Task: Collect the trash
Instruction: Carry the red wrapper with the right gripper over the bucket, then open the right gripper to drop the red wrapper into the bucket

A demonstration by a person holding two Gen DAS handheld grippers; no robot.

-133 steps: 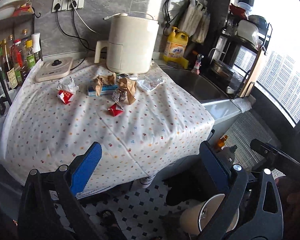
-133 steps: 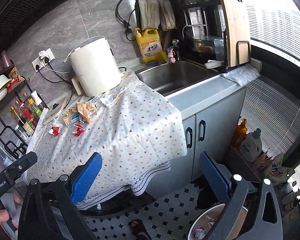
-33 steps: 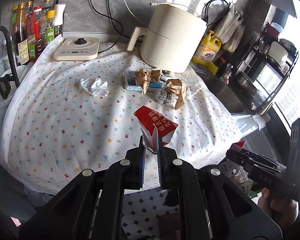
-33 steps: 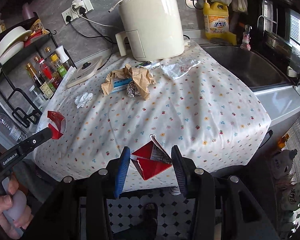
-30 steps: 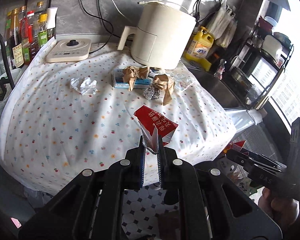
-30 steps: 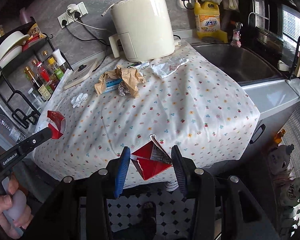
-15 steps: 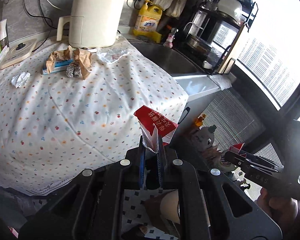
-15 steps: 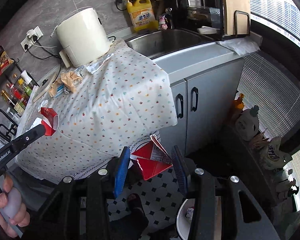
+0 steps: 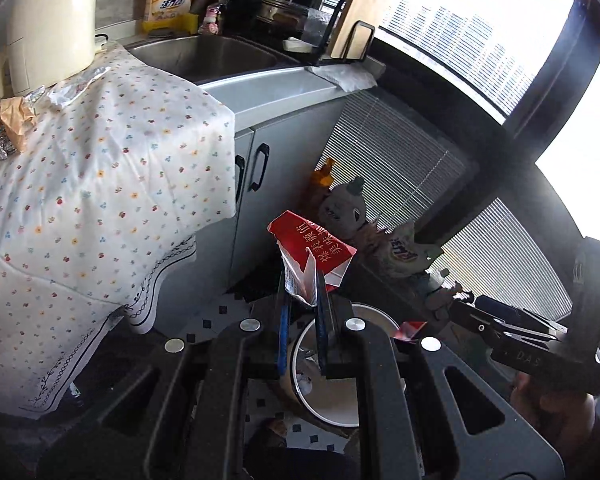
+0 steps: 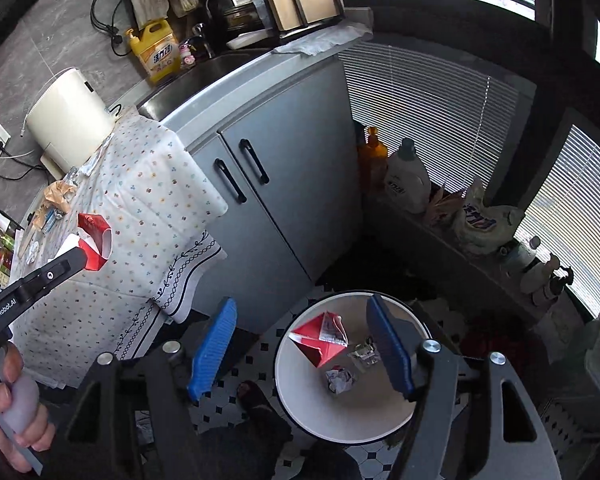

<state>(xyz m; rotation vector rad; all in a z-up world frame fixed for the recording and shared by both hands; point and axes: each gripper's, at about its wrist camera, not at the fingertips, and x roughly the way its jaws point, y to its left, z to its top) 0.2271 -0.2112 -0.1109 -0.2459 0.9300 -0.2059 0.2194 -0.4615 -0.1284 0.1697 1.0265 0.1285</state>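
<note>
My left gripper [image 9: 302, 300] is shut on a red carton with white lettering [image 9: 312, 246] and holds it above the white trash bin [image 9: 340, 410] on the floor. In the right wrist view the left gripper [image 10: 82, 254] with that red carton [image 10: 94, 240] is at the left. My right gripper [image 10: 304, 344] is open and empty right over the bin [image 10: 300, 400]. A red folded carton [image 10: 320, 338] lies inside the bin beside crumpled wrappers [image 10: 340, 378]. Brown paper and foil trash [image 9: 10, 124] lie on the dotted tablecloth.
The cloth-covered table [image 9: 80, 184] is at the left, with a grey cabinet [image 10: 280, 184] and sink [image 9: 204, 54] beside it. Bottles [image 10: 408, 178] and bags [image 10: 480, 220] stand along the window ledge. A white appliance [image 10: 66, 122] stands on the table.
Both grippers swung from the table down to the bin. The right gripper opened and its red carton fell into the bin. The left gripper still holds its carton.
</note>
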